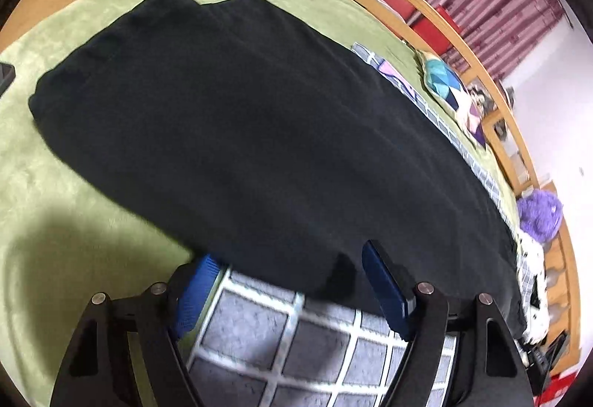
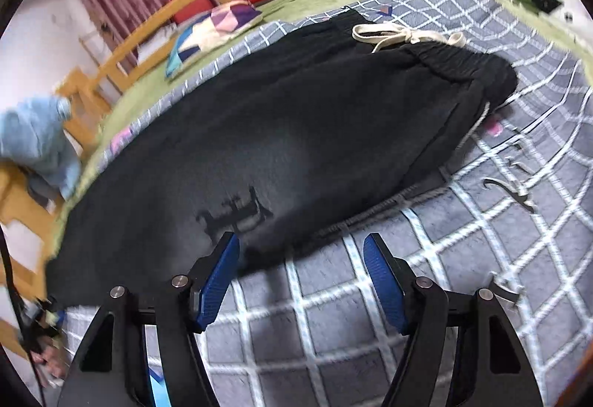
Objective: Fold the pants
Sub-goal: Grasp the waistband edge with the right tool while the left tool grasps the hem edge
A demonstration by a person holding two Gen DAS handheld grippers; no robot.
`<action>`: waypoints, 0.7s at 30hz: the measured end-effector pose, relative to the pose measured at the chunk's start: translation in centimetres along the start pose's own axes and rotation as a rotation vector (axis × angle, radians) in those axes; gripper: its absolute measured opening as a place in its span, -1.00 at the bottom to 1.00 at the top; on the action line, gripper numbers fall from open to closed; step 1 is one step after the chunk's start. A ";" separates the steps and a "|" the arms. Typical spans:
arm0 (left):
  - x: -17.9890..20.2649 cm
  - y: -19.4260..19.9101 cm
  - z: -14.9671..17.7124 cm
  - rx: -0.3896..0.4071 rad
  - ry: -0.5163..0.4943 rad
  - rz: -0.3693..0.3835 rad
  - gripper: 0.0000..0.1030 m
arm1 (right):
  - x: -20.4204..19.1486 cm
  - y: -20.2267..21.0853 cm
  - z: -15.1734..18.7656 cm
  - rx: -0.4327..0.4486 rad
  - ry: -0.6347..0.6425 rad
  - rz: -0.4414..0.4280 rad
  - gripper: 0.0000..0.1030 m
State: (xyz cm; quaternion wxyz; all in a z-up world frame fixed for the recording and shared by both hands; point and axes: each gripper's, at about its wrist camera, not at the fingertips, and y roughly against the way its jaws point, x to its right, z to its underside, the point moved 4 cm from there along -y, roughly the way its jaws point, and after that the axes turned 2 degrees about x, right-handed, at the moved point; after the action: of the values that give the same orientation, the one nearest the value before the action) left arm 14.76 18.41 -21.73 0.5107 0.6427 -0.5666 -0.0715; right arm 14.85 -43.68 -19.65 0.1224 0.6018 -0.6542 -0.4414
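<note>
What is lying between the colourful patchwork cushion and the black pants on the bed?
In the right wrist view, only a strip of grey blanket with white grid lines separates the colourful patchwork cushion from the black pants.

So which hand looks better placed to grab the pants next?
Probably the left gripper: its open jaws already straddle the near edge of the black pants. The right gripper is open too, with only one jaw over them.

Pants [image 2: 281, 132] lie on blanket [image 2: 481, 221], cushion [image 2: 211, 32] behind them.
</note>
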 end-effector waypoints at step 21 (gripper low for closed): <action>6.1 3.3 -10.3 0.115 -0.164 0.069 -0.76 | -6.7 1.7 -9.7 0.075 0.164 -0.016 -0.70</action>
State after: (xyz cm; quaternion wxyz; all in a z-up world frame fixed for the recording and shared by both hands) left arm 21.63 20.01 -11.46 0.4269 0.6430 -0.6315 -0.0738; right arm 22.05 -42.00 -10.31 0.1495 0.6452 -0.6534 -0.3666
